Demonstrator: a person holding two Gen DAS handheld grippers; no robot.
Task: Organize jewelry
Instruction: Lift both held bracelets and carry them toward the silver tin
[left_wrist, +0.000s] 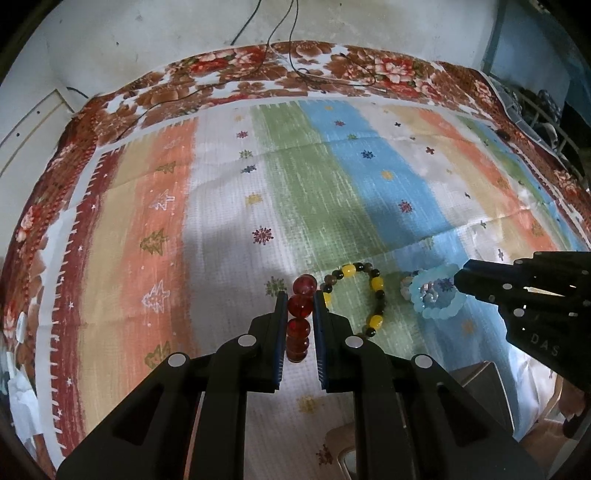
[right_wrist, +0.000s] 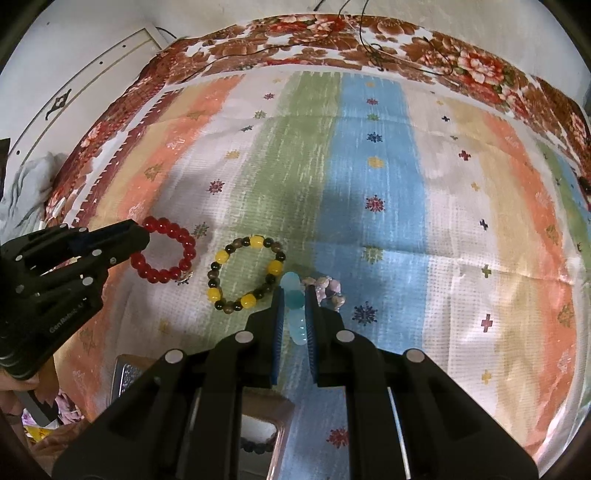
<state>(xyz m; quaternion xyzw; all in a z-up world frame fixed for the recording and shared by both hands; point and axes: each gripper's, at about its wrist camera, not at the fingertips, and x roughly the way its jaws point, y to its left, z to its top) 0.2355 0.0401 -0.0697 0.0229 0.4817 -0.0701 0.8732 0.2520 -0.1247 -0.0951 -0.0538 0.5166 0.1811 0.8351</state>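
My left gripper (left_wrist: 300, 299) is shut on a red bead bracelet (left_wrist: 300, 321); in the right wrist view that gripper (right_wrist: 142, 236) grips the left side of the red ring (right_wrist: 173, 271). My right gripper (right_wrist: 294, 295) is shut on a light blue bead bracelet (right_wrist: 295, 314); in the left wrist view that gripper (left_wrist: 460, 282) holds the blue ring (left_wrist: 436, 314) at its right side. A yellow and dark bead bracelet (left_wrist: 373, 295) lies flat on the striped cloth between the two, also in the right wrist view (right_wrist: 247, 273). A pale pink bead bracelet (right_wrist: 330, 291) lies beside the blue one.
The striped cloth (right_wrist: 406, 184) covers a floral blanket (left_wrist: 388, 70). A wooden box with a mirror (right_wrist: 258, 435) and a silvery box (right_wrist: 127, 376) sit under my grippers at the near edge. Thin black cables (left_wrist: 295, 66) lie at the far edge.
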